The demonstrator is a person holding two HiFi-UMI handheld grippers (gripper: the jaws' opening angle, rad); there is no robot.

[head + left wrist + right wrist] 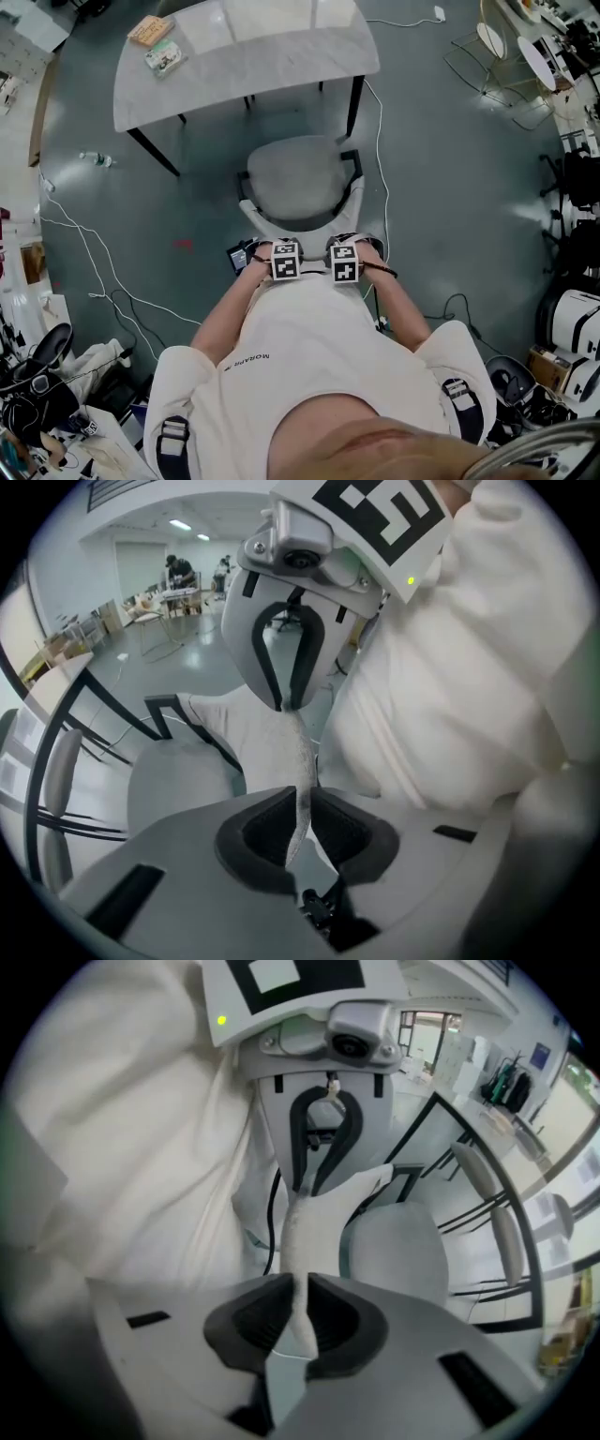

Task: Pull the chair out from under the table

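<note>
The chair has a grey seat (292, 178) and a pale backrest (302, 223); its front stands at the edge of the white marble table (244, 56). Both grippers sit side by side on the backrest's top edge, pointing steeply down. In the left gripper view my left gripper (302, 803) is shut on the thin backrest edge (302, 752). The right gripper view has my right gripper (302, 1302) shut on the same edge (298, 1227). From the head view only their marker cubes show, left gripper (284, 253) and right gripper (343, 255). My torso stands close behind the chair.
Two small packets (157, 42) lie on the table's far left corner. Cables (94, 262) trail over the grey floor at left, and another cable (380, 141) runs past the chair's right side. Wire chairs (497, 66) stand at the upper right; bags and clutter (47, 384) lie at the lower left.
</note>
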